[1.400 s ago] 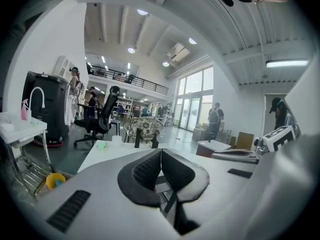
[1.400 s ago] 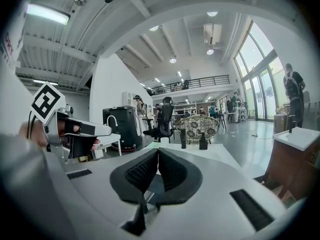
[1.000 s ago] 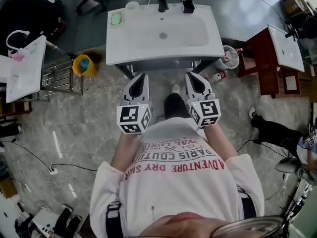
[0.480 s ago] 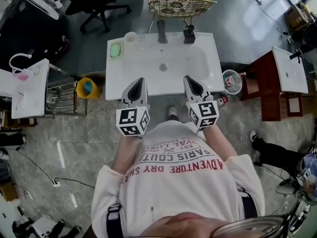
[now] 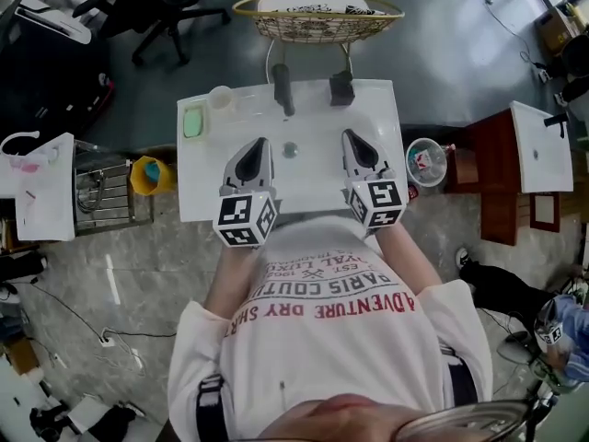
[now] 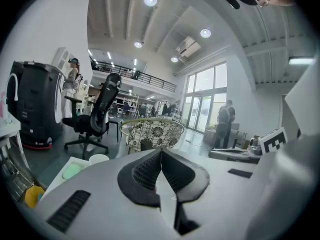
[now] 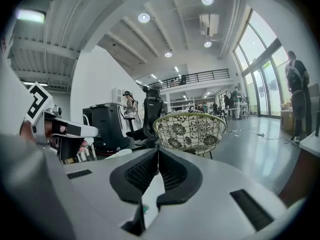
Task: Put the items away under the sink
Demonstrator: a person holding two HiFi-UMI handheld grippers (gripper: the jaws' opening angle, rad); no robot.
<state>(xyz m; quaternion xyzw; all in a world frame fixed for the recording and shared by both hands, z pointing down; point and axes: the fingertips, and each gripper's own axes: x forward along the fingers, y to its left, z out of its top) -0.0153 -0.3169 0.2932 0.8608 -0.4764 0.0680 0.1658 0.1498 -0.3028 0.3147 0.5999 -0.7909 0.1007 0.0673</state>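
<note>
Left hand-held gripper (image 5: 259,144) and right hand-held gripper (image 5: 351,137) both have jaws pressed together on nothing, hovering mid-frame over the white sink (image 5: 198,196), green soap (image 5: 191,121), cup (image 5: 219,97) and dark pump bottle (image 5: 341,87) along its top edge, shirt (image 5: 331,339) says "ADVENTURE DRY".

sink (image 5: 379,109) smooth glossy white; basket (image 5: 250,9) woven wicker; floor (image 5: 138,279) polished stone

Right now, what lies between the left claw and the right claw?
In the head view, only the bare white sink basin with its drain lies between the left claw and the right claw.
</note>
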